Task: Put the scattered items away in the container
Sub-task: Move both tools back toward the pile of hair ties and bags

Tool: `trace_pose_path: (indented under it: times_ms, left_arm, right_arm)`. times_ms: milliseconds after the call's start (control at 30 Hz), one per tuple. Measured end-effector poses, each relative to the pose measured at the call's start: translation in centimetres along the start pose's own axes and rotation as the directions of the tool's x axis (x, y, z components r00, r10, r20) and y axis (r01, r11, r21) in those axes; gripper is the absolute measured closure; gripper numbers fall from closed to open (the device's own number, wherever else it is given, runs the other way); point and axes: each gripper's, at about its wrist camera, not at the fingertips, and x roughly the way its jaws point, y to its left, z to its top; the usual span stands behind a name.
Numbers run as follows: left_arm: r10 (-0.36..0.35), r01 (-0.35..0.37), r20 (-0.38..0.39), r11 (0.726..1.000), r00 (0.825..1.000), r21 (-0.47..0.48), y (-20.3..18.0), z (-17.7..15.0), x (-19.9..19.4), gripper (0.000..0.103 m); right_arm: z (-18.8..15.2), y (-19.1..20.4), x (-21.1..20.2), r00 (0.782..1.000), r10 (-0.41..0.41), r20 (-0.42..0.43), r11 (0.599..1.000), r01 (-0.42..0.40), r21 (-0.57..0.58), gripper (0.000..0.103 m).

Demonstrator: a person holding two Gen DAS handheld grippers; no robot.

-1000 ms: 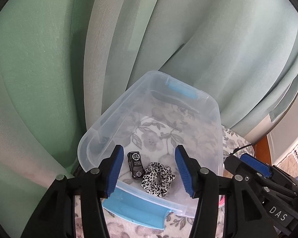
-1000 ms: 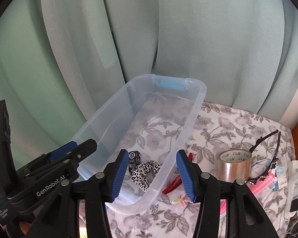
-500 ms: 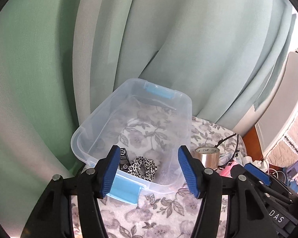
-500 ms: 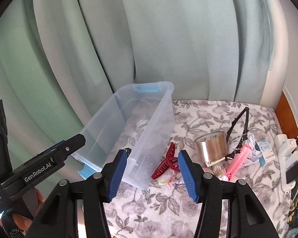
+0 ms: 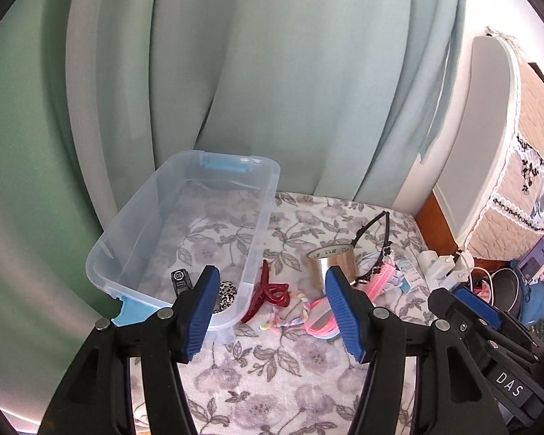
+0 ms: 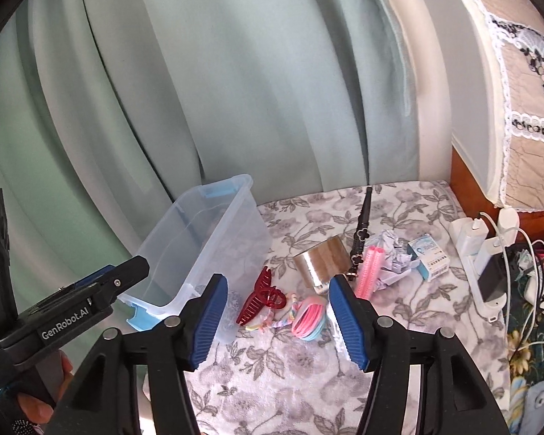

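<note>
Both my grippers, left (image 5: 270,304) and right (image 6: 273,313), are empty; the right's jaws have just been opening. Hair claw (image 6: 260,300) and hair ties (image 6: 308,316) lie beside the bin (image 6: 214,232). Step: fetching. Next: lower onto the claw.

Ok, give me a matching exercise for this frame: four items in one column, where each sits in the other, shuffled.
Items:
1. scrunchie
2. red claw clip
3. tape roll
4. charger

Places:
A. on the cloth just outside the bin's near corner
B. inside the bin
C. far right, by the wooden edge
D. on the cloth beside the black headband

Pairs: 1-B, 2-A, 3-D, 4-C
</note>
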Motion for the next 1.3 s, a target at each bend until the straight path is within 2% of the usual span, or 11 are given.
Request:
trace_pose_path:
  times_ms: [267, 667, 967, 1300]
  left_arm:
    - [-0.01, 0.014, -0.049, 0.998, 0.999, 0.067, -3.5, -1.3, 1.2, 0.041]
    - [-0.004, 0.023, -0.187, 0.995, 0.982, 0.101, -5.7, -4.2, 6.4, 0.041]
    - [0.004, 0.029, -0.311, 0.994, 0.95, 0.101, -6.3, -6.5, 11.1, 0.041]
    - [0.02, 0.04, -0.387, 0.988, 0.922, 0.146, -7.1, -8.3, 15.2, 0.041]
  right_arm:
    - [-0.9, -4.0, -0.9, 0.999, -0.038, 0.011, 0.997, 0.037, 0.068, 0.037]
    - [-3.3, -8.5, 1.3, 0.994, -0.076, -0.073, 0.985, 0.086, 0.148, 0.037]
    - [-5.2, -10.7, 4.9, 0.981, -0.081, -0.178, 0.978, 0.113, 0.176, 0.037]
    - [-6.4, -10.7, 8.7, 0.962, -0.036, -0.272, 0.984, 0.083, 0.16, 0.037]
